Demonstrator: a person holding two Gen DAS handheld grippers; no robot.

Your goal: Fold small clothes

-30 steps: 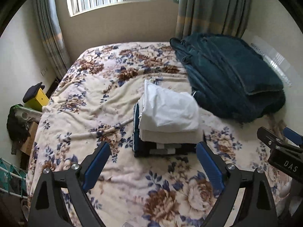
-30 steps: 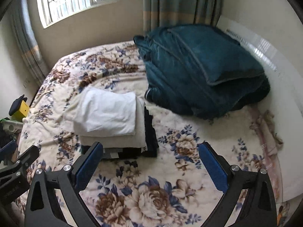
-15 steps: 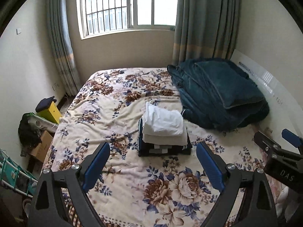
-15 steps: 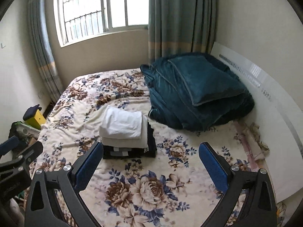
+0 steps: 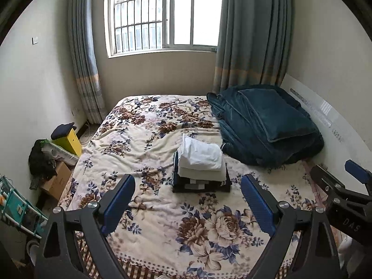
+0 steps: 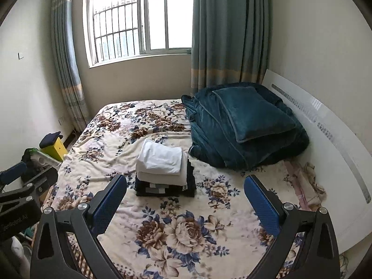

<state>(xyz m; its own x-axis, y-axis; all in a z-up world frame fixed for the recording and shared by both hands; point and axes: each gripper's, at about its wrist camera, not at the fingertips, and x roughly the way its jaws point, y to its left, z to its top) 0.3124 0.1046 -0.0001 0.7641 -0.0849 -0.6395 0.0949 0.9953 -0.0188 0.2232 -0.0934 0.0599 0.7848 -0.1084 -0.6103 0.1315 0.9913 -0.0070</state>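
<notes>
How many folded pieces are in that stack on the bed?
At least 3: white piece on top, cream piece beneath, dark clothing at the bottom, possibly several layers.

The bedspread (image 5: 148, 153) is cream with brown and blue flowers. The folded stack (image 5: 201, 166) runs white, cream, then black. The blanket (image 5: 262, 125) is teal, the box (image 5: 69, 139) yellow.
</notes>
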